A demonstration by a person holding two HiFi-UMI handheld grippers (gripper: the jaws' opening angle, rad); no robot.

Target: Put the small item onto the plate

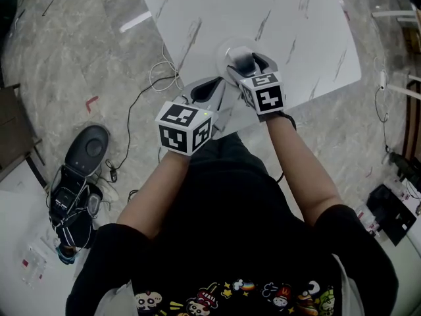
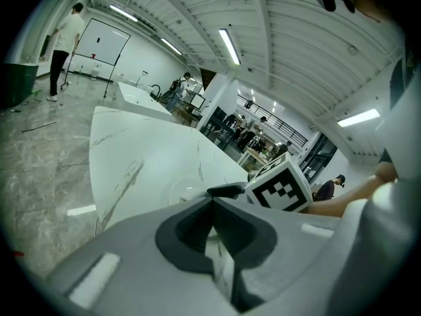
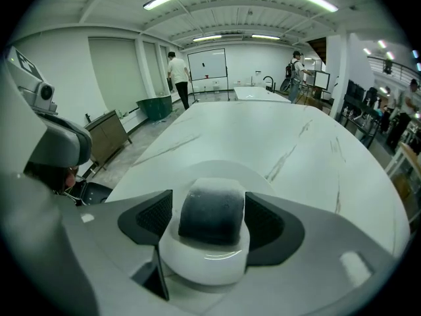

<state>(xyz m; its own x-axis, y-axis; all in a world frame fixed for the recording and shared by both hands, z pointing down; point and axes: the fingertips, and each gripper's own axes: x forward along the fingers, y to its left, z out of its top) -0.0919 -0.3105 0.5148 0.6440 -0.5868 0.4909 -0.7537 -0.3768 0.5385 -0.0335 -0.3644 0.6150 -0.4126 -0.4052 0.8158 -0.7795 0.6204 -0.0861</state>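
Your right gripper [image 1: 252, 62] tips steeply nose-down over the plate [image 1: 227, 48]. Its jaws are spread wide on either side of the small item [image 3: 212, 209], and the pads are not pressing it. Your left gripper [image 1: 207, 89] sits just beside the plate's near edge at a shallower tilt, jaws closed together and empty. Your right forearm [image 1: 299, 170] reaches further toward the plate than your left forearm [image 1: 154, 193].

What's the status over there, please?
Left gripper shut, empty. Right gripper open around dark item, which sits on plate. Nothing in the way.
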